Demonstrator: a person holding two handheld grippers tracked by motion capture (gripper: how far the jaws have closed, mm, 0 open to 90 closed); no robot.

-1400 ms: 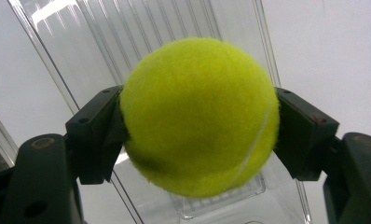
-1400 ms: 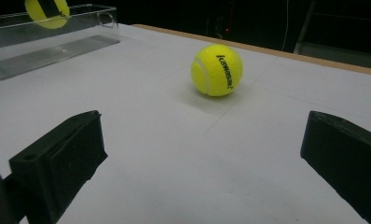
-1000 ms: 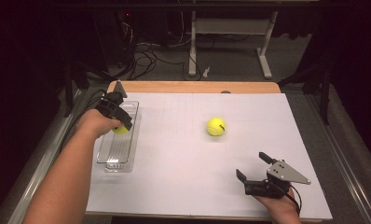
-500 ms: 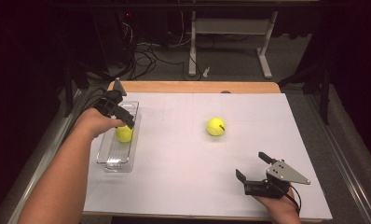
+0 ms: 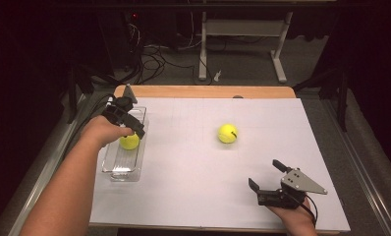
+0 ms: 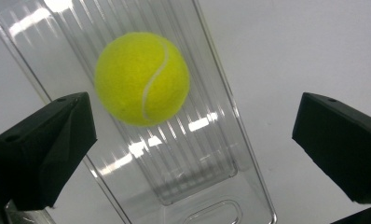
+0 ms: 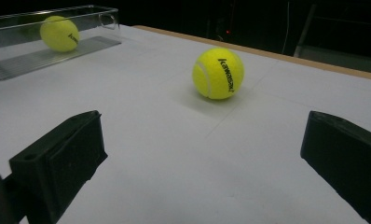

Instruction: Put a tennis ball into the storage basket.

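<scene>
Clear tray [image 5: 116, 167] long axis front-back (ball [image 5: 129, 141] inside); left claw [image 6: 193, 140] wide | right claw [image 7: 202, 154] wide

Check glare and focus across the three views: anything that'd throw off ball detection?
Left gripper view: bright glare streaks on the clear plastic tray, tennis ball sharp. Right gripper view: table ball crisp with a soft shadow, near jaws blurred. High view: white tabletop evenly lit, background dark.

My left gripper [image 5: 127, 119] hangs with jaws wide apart, forearm stretched forward; my right gripper [image 5: 267, 178] rests low, jaws spread
</scene>
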